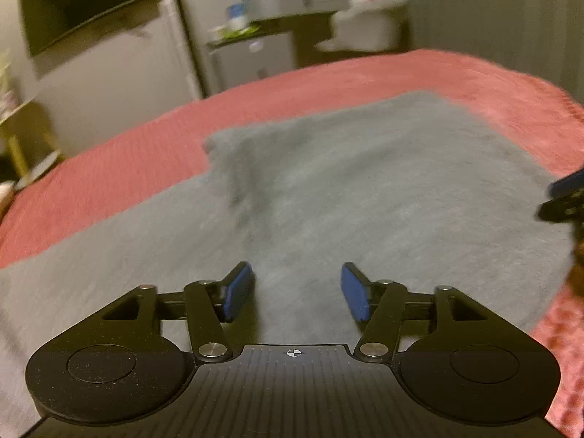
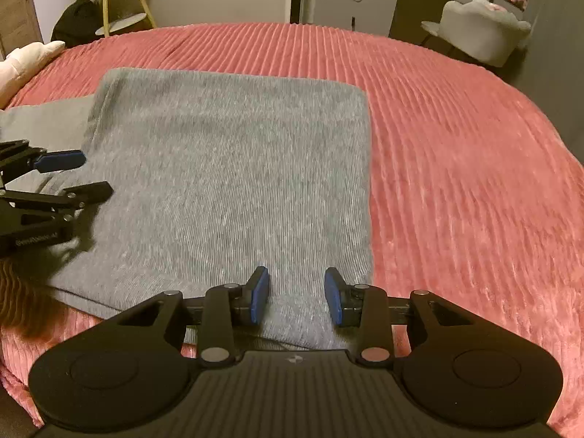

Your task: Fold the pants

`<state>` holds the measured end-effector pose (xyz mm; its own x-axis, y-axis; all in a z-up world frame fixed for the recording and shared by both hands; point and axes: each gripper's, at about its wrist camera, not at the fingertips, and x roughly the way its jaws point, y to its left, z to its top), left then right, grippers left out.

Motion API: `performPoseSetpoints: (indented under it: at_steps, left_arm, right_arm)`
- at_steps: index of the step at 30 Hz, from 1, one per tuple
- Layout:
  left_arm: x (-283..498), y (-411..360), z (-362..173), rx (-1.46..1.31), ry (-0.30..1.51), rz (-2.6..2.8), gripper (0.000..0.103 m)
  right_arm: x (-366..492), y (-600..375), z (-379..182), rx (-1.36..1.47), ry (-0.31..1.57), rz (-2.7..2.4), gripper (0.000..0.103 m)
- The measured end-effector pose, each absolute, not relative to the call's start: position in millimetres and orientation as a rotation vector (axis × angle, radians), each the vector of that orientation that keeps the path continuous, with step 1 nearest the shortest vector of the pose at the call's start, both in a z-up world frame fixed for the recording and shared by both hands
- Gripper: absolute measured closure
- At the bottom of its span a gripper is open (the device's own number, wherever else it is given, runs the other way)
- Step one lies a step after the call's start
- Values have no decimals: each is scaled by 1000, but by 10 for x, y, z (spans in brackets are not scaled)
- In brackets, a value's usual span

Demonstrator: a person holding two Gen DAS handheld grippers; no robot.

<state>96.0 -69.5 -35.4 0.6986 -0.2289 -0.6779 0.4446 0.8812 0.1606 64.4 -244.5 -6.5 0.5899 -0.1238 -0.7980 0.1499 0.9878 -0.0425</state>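
Grey pants (image 2: 226, 168) flat, folded, long axis unclear | both grippers' jaws apart, empty

White lettering on left gripper (image 2: 69, 179) body, too blurred to read; perhaps a handle. Nothing else legible.

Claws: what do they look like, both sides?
Both alike: left claw and right claw are matte black, with blue pads on linkage arms with silver pivot pins, two round discs and a ribbed plate with a small crosshair mark. No cables or sleeves visible.
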Motion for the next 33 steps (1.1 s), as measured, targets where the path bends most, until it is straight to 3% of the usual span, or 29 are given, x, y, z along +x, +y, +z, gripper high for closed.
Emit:
performPoseSetpoints:
  at_steps: [8, 13, 17, 22, 26, 28, 33]
  left_arm:
    - [996, -385, -225, 157, 730, -224, 23]
    - [1058, -186, -84, 90, 682, 38, 31]
    - [1121, -129, 69, -125, 647, -106, 31]
    - [1377, -620, 206, -21, 567, -206, 26]
    - [1759, -890, -44, 112, 665, -206, 27]
    - [1925, -842, -259, 185, 752, -165, 25]
    - [1940, -657, -294, 155, 732, -203, 23]
  right_arm:
    - [544, -2499, -55, 108, 879, -170, 66]
    - [476, -2545, -43, 157, 852, -161, 56]
    - [432, -2636, -36, 255, 826, -151, 49]
    - [455, -2618, -75, 260, 822, -161, 48]
    - [551, -2494, -118, 169, 848, -155, 40]
    - [570, -2476, -134, 151, 849, -157, 39]
    - [578, -2566, -146, 199, 840, -144, 37]
